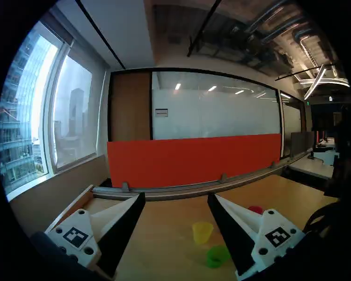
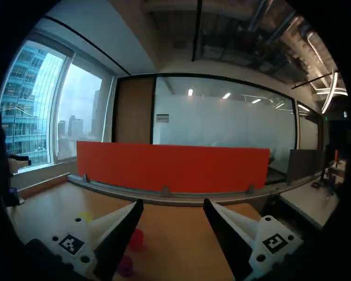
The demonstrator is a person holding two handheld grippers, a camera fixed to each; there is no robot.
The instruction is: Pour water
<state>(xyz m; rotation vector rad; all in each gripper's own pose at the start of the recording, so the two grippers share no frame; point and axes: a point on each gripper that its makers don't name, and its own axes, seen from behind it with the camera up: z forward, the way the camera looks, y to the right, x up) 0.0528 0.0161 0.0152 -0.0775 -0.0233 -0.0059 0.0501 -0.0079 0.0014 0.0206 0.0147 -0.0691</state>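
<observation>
Yellow cup (image 1: pixel 202 232) stands on the desk (image 1: pixel 166 234), green cup (image 1: pixel 217 255) at its five o'clock; left gripper (image 1: pixel 176 195) and right gripper (image 2: pixel 173 201) spread wide, empty.

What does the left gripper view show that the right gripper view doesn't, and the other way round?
Left gripper view: a green cup and a whole yellow cup on the table, between the open left tongs.
Right gripper view: a purple cup low against one finger of the open right tongs.
Shared: a red cup, partly hidden by a finger in each view, the wooden table, the orange divider, the window and the glass wall. The yellow speck in the right gripper view may be the same yellow cup.
</observation>
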